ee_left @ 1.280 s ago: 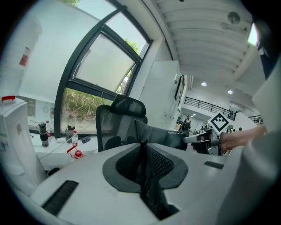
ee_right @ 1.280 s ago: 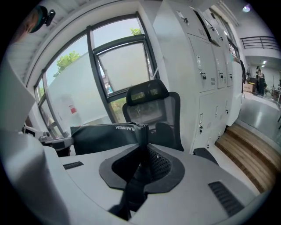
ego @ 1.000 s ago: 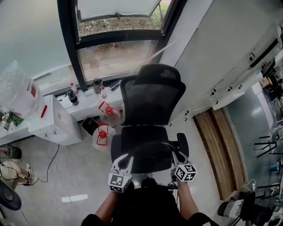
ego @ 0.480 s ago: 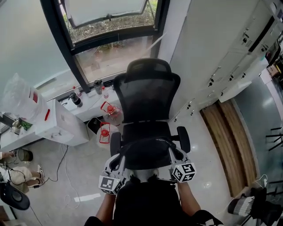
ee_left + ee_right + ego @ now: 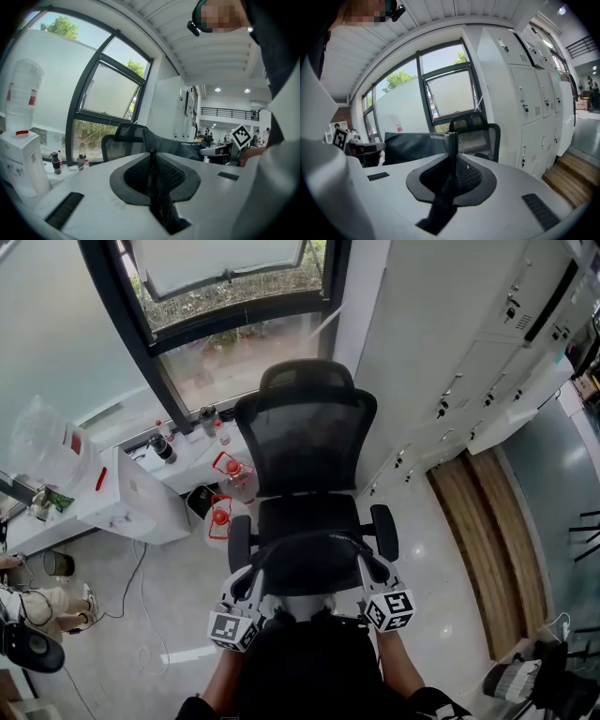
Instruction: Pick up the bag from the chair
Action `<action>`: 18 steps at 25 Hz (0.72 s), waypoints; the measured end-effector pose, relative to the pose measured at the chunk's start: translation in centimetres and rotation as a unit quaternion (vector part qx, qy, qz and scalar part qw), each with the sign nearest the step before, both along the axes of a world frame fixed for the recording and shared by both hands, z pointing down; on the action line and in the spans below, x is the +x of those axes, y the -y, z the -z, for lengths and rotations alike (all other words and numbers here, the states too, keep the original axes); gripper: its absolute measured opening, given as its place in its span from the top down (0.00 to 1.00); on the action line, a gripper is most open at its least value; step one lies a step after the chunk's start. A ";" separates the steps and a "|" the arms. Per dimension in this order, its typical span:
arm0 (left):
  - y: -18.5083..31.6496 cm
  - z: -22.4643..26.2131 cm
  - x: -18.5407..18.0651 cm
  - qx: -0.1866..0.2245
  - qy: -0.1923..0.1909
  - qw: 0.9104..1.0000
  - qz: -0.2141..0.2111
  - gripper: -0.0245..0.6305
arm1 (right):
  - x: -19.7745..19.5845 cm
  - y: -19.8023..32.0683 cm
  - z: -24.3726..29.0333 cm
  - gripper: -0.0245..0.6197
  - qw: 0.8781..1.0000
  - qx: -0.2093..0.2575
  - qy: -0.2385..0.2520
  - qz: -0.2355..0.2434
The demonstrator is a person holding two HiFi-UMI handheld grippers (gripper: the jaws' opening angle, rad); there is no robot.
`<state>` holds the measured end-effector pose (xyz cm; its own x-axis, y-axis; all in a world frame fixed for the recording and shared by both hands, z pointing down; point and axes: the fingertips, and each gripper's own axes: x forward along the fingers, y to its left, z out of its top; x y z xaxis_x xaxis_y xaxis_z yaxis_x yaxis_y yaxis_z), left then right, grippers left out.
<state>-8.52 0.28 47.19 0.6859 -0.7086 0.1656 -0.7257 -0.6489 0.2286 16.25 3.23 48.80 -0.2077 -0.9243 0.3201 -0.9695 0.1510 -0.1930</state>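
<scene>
The black bag (image 5: 309, 566) hangs stretched between my two grippers, just above the front of the black mesh office chair (image 5: 306, 442). My left gripper (image 5: 249, 583) is shut on the bag's left edge, and the dark fabric (image 5: 173, 146) runs straight out of its jaws (image 5: 152, 161). On the other side my right gripper (image 5: 368, 570) is shut on the bag's right edge (image 5: 451, 157), with the bag's side panel (image 5: 415, 146) spreading to its left. The chair's seat (image 5: 305, 512) shows beyond the bag.
A white water dispenser (image 5: 127, 498) and water jugs with red handles (image 5: 230, 479) stand left of the chair. Bottles (image 5: 159, 448) line the window sill. White lockers (image 5: 469, 362) and a wooden step (image 5: 487, 540) are on the right.
Both grippers have risen and drawn back toward me with the bag held between them. The bag now sits higher over the seat's front.
</scene>
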 end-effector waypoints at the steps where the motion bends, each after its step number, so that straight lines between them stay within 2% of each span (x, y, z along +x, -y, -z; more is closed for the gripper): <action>1: -0.1 0.0 0.0 -0.001 -0.001 1.000 0.002 0.91 | 0.0 -0.2 0.0 0.91 1.000 0.000 0.000 0.001; 18: -1.4 -0.2 -0.2 -0.008 0.003 1.000 0.005 0.91 | -0.3 -1.5 -0.1 0.91 1.000 -0.001 0.003 0.009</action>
<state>-8.69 1.63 47.42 0.6770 -0.7131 0.1821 -0.7342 -0.6371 0.2347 15.93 4.74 48.92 -0.2256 -0.9199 0.3207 -0.9657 0.1677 -0.1983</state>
